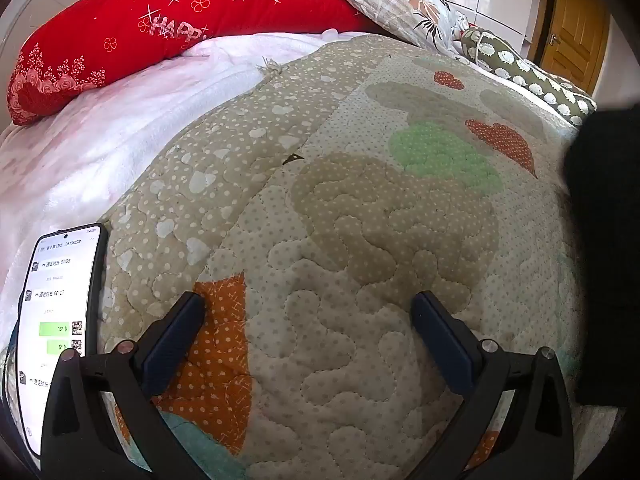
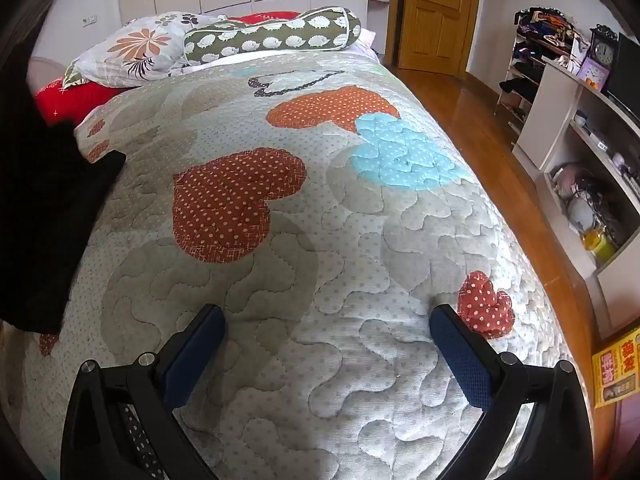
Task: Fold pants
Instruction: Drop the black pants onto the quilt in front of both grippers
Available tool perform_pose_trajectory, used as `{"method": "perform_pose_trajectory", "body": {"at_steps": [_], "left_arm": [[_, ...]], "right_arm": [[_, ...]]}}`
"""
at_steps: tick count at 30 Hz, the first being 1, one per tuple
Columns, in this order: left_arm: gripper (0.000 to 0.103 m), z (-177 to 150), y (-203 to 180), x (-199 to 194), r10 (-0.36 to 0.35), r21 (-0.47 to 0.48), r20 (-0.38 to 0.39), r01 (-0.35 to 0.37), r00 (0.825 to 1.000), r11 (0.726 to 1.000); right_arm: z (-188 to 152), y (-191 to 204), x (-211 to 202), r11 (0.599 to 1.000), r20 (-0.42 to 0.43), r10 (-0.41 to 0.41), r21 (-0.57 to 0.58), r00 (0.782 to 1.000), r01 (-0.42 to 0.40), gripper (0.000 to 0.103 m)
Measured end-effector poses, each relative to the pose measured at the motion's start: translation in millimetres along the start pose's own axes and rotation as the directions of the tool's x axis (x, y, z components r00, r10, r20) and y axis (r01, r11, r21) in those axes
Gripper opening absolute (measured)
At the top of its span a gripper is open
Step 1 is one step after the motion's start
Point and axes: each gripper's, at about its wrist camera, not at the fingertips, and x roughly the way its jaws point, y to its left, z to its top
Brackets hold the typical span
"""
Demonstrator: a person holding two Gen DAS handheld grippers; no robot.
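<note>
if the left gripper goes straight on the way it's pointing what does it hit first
Most likely the quilted patchwork bedspread: the left gripper tilts down at it with jaws open and empty. The black garment lies off to its right, out of that line, though depth is hard to judge.

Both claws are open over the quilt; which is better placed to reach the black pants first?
Probably the right claw: the black pants fill more of its view's left edge, reaching lower toward it. From the left claw they sit at the far right edge.
</note>
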Motion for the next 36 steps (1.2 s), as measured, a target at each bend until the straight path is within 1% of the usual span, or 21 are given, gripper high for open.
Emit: {"method": "perform_pose_trajectory", "body": {"at_steps": [18, 36], "left_arm": [[0.103, 0.3, 0.2, 0.1, 0.000, 0.001, -0.001, 0.000, 1.000, 1.000], [0.103, 2.2, 0.4, -0.5, 0.003, 0.002, -0.001, -0.003, 1.000, 1.000]], "right_arm": [[-2.9, 3.1, 3.5, 1.000, 0.001, -0.001, -0.001, 1.000, 0.001, 0.103], [-0.4, 2.0, -1.3, 1.000, 0.000, -0.002, -0.002, 1.000, 0.002, 0.103]]}}
